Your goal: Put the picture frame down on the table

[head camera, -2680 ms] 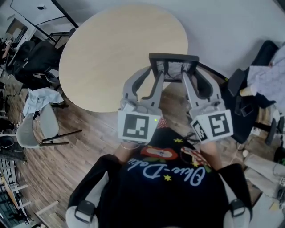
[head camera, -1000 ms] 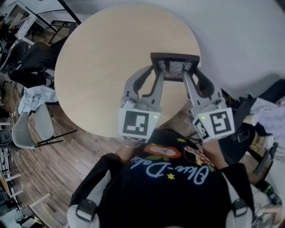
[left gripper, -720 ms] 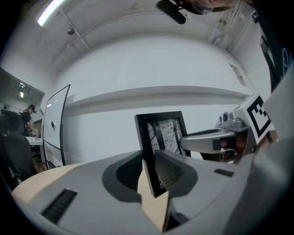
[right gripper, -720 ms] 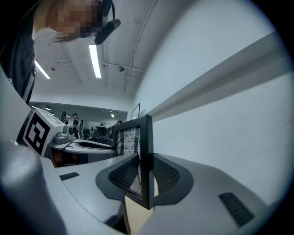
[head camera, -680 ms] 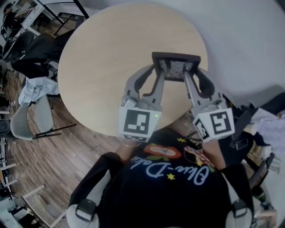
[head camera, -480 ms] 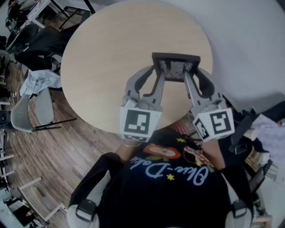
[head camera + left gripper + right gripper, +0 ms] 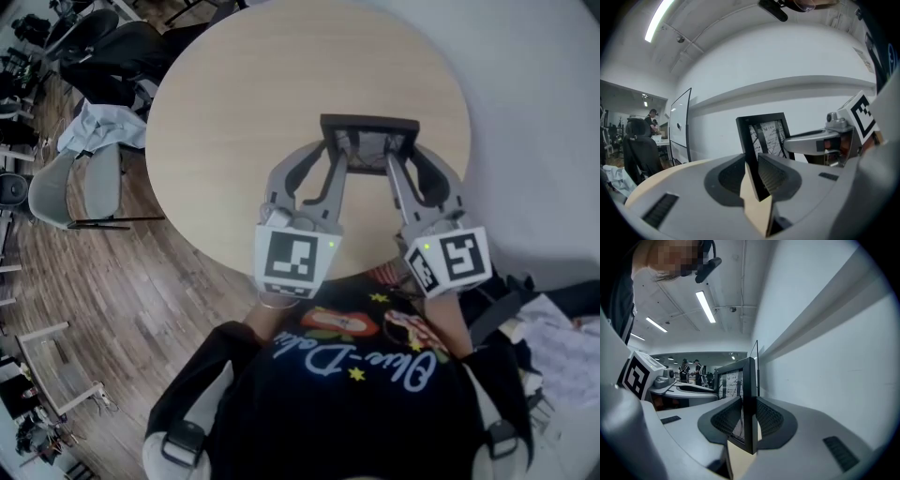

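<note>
There was one picture frame (image 7: 368, 141), one round wooden table (image 7: 234, 103) and two grippers, each carrying one marker cube; at least two chairs stood off the table's left side. The left gripper (image 7: 336, 157) had its jaws closed on the frame's left upright edge, the dark moulding pinched between the ribbed pads, with nothing else between them; the right gripper (image 7: 395, 161) was clamped in the same way on the frame's right edge, so the frame hung between the two. The frame was held upright over the near right part of the tabletop; whether its lower edge touched the wood could not be told.

At the far left a grey shell chair (image 7: 67, 190) stood on the plank floor (image 7: 122, 300), with a pale cloth (image 7: 98, 127) draped just beside its back; a black office chair (image 7: 131, 52) stood near the table's far left rim; a plain white wall (image 7: 525, 94) ran close behind the table on the right, and dark bags and papers (image 7: 562, 347) lay at the lower right. The left gripper view showed a glass panel (image 7: 679, 126) well behind the table, and the right gripper view showed people (image 7: 689, 367) standing far off under ceiling lights. In the head view the gripper bodies and the marker cubes (image 7: 295, 262) covered the near table edge, and the person's black printed shirt (image 7: 356, 394) filled the bottom.

The frame was rectangular, with a plain black moulding; its pane held a pale sheet crossed by dark lines.
</note>
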The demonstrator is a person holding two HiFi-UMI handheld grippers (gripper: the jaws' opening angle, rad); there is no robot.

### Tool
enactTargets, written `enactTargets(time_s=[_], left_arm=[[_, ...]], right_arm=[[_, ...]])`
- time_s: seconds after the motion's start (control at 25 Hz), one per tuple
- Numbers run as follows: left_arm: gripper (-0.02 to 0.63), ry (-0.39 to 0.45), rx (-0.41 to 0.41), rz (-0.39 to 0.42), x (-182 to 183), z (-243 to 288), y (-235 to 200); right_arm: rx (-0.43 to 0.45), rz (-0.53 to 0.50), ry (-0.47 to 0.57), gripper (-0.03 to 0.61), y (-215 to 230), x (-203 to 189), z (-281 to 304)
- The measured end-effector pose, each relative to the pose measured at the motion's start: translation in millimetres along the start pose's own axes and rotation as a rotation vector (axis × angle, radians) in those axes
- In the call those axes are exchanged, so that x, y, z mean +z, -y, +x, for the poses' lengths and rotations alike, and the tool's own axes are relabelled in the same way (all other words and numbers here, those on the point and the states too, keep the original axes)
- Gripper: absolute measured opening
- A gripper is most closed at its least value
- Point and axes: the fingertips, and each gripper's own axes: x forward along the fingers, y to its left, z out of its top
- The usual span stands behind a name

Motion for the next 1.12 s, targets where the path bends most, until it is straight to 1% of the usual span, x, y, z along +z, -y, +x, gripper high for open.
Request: enactTargets(time_s=[0.12,0.32,0.52,0.84,1.12], left_arm=[[0.083,-0.018,0.034,-0.011,-4.3,12.0,-6.5],[0.083,-0.053,0.074,-0.031,-22.2,24.4,0.8],[0.083,-0.09,0.119,-0.042,-39.2,30.7,1.8],[0.083,-0.134,0.179,-0.068,-55.2,35.4,7.4],[0.083,-0.175,0.227,-0.109,-73.7,46.2,-18.9]], right_arm=[[0.035,0.001,-0.014,0.077,8.0,-3.1,14.1],[0.082,0.01,-0.038,0.077,21.0,-21.9,19.9],[0.131,0.016,-0.058,0.077,25.3,-39.0,27.5],[0.194,0.025,-0.108,0.077,31.8,-56.7,32.1],[0.255,0.038,-0.161,0.077,28.2,-70.3,67.6]])
